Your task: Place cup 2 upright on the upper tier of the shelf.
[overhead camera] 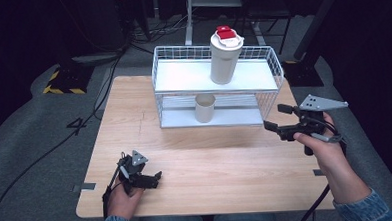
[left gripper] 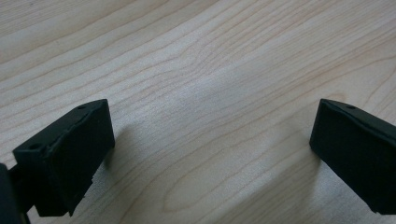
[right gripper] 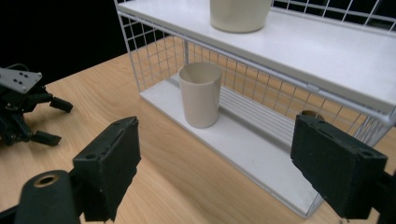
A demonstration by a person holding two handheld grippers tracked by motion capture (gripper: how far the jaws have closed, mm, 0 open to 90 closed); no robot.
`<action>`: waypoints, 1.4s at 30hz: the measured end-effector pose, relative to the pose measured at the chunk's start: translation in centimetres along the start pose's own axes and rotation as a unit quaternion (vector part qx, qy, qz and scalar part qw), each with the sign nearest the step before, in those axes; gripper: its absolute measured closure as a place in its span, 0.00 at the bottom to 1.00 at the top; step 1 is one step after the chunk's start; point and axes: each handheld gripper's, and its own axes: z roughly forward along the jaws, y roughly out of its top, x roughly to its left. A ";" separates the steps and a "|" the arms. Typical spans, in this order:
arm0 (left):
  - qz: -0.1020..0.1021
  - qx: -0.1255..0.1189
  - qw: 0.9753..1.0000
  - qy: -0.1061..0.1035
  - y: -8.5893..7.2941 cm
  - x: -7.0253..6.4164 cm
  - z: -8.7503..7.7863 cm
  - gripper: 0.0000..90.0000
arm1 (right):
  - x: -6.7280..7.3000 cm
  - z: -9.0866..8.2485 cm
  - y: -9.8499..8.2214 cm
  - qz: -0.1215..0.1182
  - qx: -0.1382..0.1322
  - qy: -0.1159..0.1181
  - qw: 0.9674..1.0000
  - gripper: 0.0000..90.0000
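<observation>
1. Two black two-jaw grippers, blocky and matt: the left gripper [overhead camera: 146, 178] lies low on the wooden table [overhead camera: 211, 155] at its near edge, jaws spread wide with nothing but bare pale wood grain between them
2. One right gripper [overhead camera: 278, 122], off the rack's right front corner, has its jaws apart and empty
3. One white wire rack [overhead camera: 268, 52] with two flat white shelves
4. One plain beige cup [overhead camera: 205, 108], round and slightly tapered, stands upright on the lower shelf
5. One tall cream tumbler [overhead camera: 223, 61] with a red lid stands on the upper shelf
</observation>
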 end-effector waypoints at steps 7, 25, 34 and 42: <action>0.000 0.002 1.000 -0.002 0.0 0.0 0.0 0.00 | 0.2 0.1 -1.9 0.004 0.016 0.004 1.000 0.20; 0.000 0.002 1.000 0.000 0.1 0.0 0.1 0.00 | 1.1 0.7 -8.5 0.025 0.059 -0.023 0.998 0.21; 0.000 0.002 1.000 0.000 0.1 0.0 0.1 0.00 | 0.9 1.4 -11.8 0.051 0.057 -0.010 0.997 0.21; 0.000 0.001 1.000 0.002 0.1 0.0 0.1 0.00 | 1.1 2.6 -14.1 0.058 0.068 -0.006 0.996 0.21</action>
